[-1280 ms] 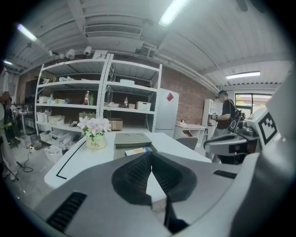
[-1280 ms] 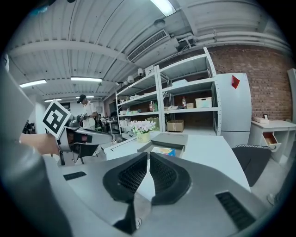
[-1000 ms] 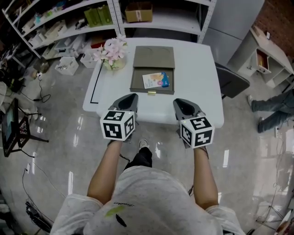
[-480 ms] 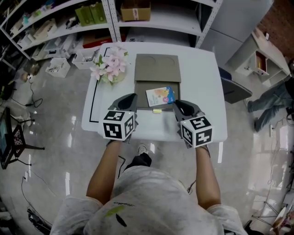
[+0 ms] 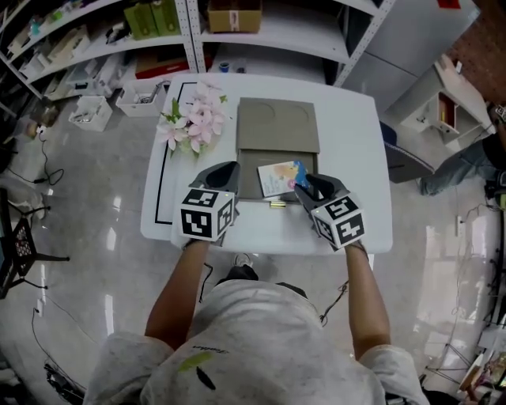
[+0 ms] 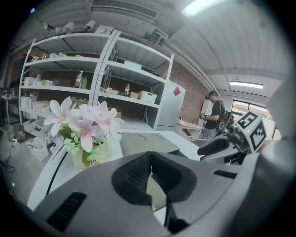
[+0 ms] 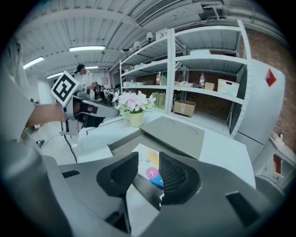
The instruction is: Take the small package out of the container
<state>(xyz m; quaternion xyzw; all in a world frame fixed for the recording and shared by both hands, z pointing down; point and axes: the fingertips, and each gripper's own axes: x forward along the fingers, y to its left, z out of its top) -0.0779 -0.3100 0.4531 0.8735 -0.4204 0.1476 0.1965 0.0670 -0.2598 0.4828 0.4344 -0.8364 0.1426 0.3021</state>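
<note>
A grey box (image 5: 251, 170) lies open on the white table (image 5: 348, 134), its lid (image 5: 278, 125) folded flat to the far side. In its tray is the small package (image 5: 282, 178), white and blue with a pink dot. My right gripper (image 5: 308, 186) hovers at the tray's near right corner, beside the package. Its jaws are opening, with nothing between them. In the right gripper view the package (image 7: 149, 165) shows beyond the right gripper (image 7: 148, 157). My left gripper (image 5: 220, 176) is at the tray's near left corner. The left gripper view has the left gripper (image 6: 149, 156) with its pads together and empty.
A pot of pink flowers (image 5: 194, 119) stands at the table's left, close to the box. A small brass latch (image 5: 277, 205) sticks out of the box's front edge. Metal shelves (image 5: 237, 24) with boxes rise behind the table. A dark chair (image 5: 399, 158) sits to the right.
Both grippers have moved forward from the table's near edge to the front of the open box. The right one now sits next to the package.
</note>
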